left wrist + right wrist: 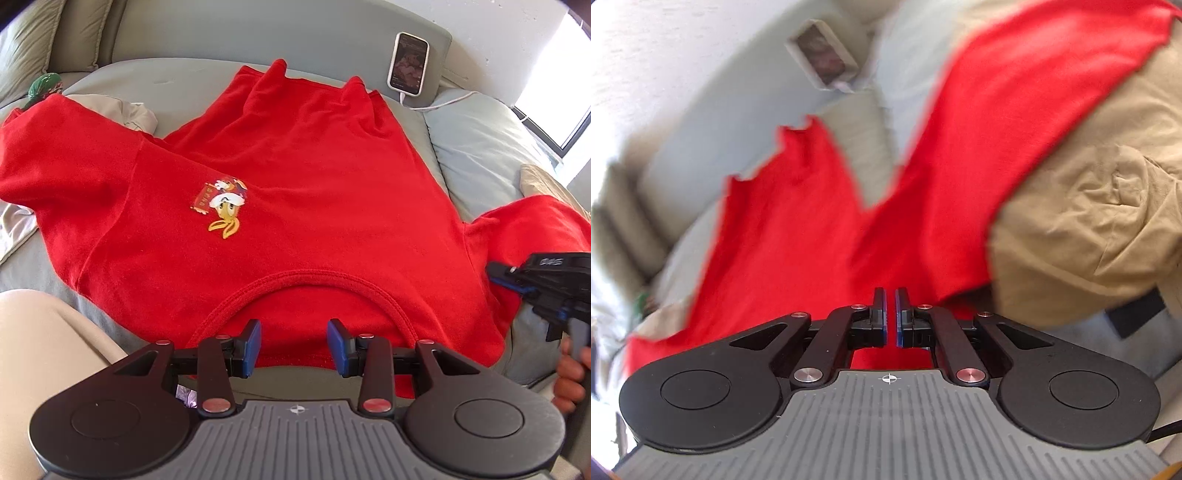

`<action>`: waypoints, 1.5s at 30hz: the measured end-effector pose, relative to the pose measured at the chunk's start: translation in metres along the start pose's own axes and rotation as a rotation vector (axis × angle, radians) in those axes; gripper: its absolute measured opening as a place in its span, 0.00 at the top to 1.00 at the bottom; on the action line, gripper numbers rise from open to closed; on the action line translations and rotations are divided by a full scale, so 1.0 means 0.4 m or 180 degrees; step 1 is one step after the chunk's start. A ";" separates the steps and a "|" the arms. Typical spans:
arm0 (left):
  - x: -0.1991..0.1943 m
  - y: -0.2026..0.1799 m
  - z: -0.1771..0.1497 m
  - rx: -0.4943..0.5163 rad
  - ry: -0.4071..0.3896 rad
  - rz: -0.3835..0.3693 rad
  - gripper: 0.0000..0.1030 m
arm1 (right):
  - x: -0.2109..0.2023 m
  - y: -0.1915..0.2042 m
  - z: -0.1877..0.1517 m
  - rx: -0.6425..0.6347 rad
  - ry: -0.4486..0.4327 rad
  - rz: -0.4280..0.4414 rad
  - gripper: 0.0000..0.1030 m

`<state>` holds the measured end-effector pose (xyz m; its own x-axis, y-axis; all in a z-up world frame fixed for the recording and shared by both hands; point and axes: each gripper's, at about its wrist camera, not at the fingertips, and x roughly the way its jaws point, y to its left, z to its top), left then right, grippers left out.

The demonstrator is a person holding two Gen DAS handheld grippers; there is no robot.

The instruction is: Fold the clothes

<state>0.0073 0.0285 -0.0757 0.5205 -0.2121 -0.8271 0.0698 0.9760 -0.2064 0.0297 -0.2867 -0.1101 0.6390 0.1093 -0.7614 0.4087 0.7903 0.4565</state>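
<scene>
A red T-shirt with a small cartoon print lies spread on a grey sofa, its collar nearest me. My left gripper hovers just over the collar's near edge, open, with nothing pinched between its blue pads. My right gripper comes in from the right at the shirt's right shoulder, by the sleeve. In the blurred right wrist view, the right gripper has its pads nearly together on the red T-shirt.
A phone on a white cable leans against the sofa back. A beige garment lies to the right of the shirt, and more pale cloth lies at the left. A person's leg is at the near left. A hand holds the right gripper's handle.
</scene>
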 end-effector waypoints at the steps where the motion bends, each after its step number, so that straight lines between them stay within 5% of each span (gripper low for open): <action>1: -0.003 0.008 0.001 -0.0019 -0.0012 0.0013 0.64 | 0.014 -0.018 0.008 0.0097 0.0021 -0.0149 1.00; 6: -0.005 0.053 0.030 -0.0175 -0.0030 0.0076 0.64 | -0.054 -0.028 0.009 0.0180 -0.0107 -0.0529 1.00; 8: -0.018 0.067 0.062 -0.0219 -0.0072 0.0054 0.64 | -0.085 0.002 0.007 0.0087 -0.0086 -0.0571 0.92; 12: -0.094 0.086 0.157 -0.0210 -0.0365 -0.0085 0.60 | -0.207 0.109 0.044 -0.0204 -0.0257 -0.0063 0.86; 15: -0.174 0.094 0.239 -0.0159 -0.0669 -0.0241 0.57 | -0.314 0.194 0.097 -0.0494 -0.0494 0.0242 0.55; 21: -0.255 0.112 0.404 -0.0005 -0.1163 -0.0349 0.44 | -0.375 0.340 0.238 -0.0869 -0.0707 0.0697 0.48; 25: -0.160 0.137 0.506 0.0129 -0.1157 -0.0138 0.44 | -0.280 0.382 0.311 -0.0863 -0.0596 0.0805 0.28; 33: 0.230 0.204 0.698 0.0027 -0.0728 0.0177 0.49 | 0.167 0.357 0.439 -0.0371 -0.0043 0.0620 0.29; 36: 0.359 0.229 0.777 0.0003 -0.0613 0.0147 0.60 | 0.312 0.349 0.496 -0.0497 -0.0015 0.0497 0.34; 45: 0.639 0.230 0.883 0.0319 -0.0430 0.0245 0.61 | 0.604 0.317 0.638 -0.0464 -0.0010 0.0532 0.46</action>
<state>0.4473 0.0818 -0.1214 0.6366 -0.1345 -0.7594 0.1063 0.9906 -0.0863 0.4021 -0.3140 -0.1186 0.6922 0.2445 -0.6791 0.1985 0.8401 0.5048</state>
